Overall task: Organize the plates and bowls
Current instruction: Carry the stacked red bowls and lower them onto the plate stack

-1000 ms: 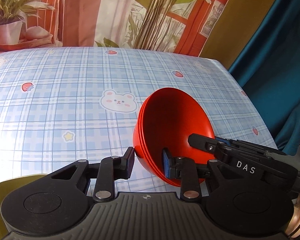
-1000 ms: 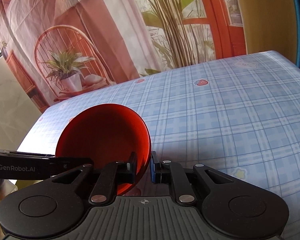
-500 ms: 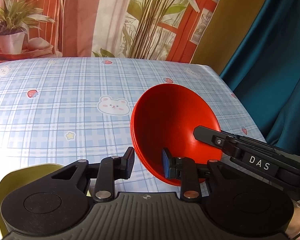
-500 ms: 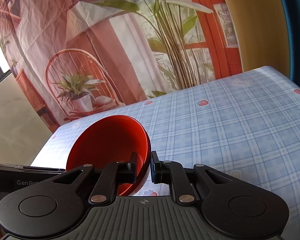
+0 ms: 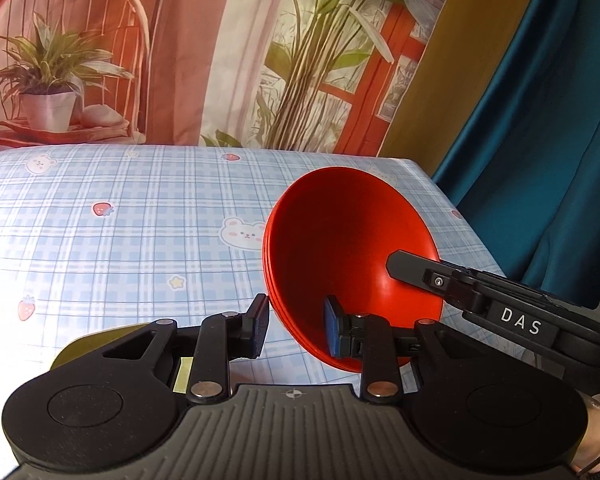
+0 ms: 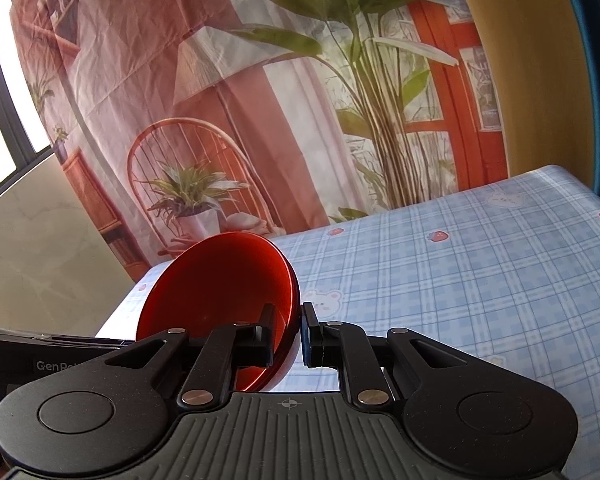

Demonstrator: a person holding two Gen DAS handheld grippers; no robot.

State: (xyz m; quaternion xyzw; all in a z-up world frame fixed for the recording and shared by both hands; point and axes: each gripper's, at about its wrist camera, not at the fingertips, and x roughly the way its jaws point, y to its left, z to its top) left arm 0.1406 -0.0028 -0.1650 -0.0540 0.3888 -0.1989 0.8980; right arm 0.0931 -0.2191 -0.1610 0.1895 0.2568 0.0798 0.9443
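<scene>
Above the checked desk (image 5: 120,240), both the left gripper (image 5: 296,326) and right gripper (image 6: 286,334) have jaws clamped on the red bowl stack (image 5: 352,256), mid-carry; next needs a set-down spot.

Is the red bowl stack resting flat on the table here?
No. The red bowl stack is tilted on edge above the tablecloth, pinched at its rim by the right gripper.

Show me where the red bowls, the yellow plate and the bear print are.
red bowls (image 5: 340,240): left wrist view, inner wall.
yellow plate (image 5: 80,346): left wrist view, visible rim.
bear print (image 5: 242,234): left wrist view, its face.
</scene>
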